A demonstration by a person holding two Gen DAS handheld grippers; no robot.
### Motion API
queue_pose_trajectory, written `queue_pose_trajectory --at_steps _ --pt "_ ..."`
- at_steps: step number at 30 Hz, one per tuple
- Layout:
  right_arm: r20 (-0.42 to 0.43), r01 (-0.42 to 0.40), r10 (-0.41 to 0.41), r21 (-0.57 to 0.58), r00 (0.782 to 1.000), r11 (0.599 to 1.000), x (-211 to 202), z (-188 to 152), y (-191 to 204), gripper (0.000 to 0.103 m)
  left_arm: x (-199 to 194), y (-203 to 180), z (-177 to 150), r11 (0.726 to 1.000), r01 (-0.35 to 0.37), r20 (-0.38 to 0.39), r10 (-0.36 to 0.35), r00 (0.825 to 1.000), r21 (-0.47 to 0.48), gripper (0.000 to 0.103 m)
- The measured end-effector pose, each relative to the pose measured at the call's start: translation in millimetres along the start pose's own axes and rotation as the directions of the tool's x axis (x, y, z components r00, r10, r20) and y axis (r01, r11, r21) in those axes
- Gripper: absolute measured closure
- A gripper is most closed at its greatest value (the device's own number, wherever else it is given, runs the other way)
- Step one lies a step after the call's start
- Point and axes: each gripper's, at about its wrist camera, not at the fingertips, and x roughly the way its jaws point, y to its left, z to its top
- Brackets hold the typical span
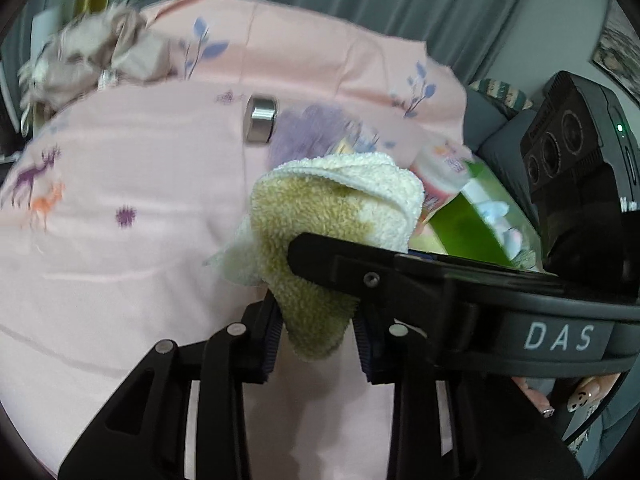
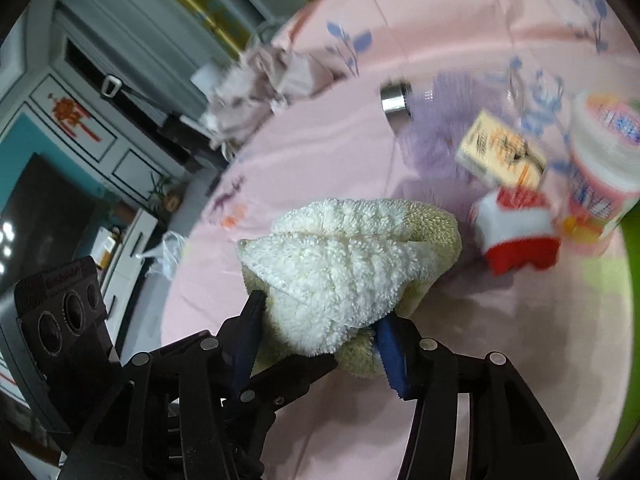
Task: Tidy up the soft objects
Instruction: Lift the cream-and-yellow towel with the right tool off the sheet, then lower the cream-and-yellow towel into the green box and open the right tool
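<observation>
The support surface is a table covered by a pink printed cloth point(image 2: 320, 152). Resting on it: a short metal cylinder point(image 2: 396, 100), a cream box point(image 2: 500, 156), a red-and-white item point(image 2: 520, 232), a pink-white tub point(image 2: 604, 160), and crumpled mauve fabric point(image 2: 260, 80) at the far edge.

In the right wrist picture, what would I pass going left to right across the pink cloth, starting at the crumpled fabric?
Crumpled beige fabric → silver metal cylinder → yellow printed box → pink-and-white tub. In front of them, the right gripper grips a fluffy cream towel.
</observation>
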Motion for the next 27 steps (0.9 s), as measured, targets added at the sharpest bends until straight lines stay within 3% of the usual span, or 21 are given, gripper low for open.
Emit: queue_pose_trajectory --at_steps 11,21,27 --pt "0.193 0.028 -0.027 -0.002 0.981 1.000 -84.2 9.3 -13.4 0.048 -18.9 -65.7 26.5 0.990 0.023 0.117 -0.039 0.992 0.137 0.073" --pt "0.349 0.101 -0.129 0.095 0.928 0.990 -153.4 13.0 -56.2 0.048 1.8 -140.4 51.8 0.961 0.110 0.126 -0.145 0.981 0.254 0.073" --pt "0.394 0.146 -0.202 0.168 0.897 0.975 -175.3 17.1 -90.6 0.048 26.6 -173.5 65.4 0.940 0.166 0.079 -0.197 0.977 0.299 0.073"
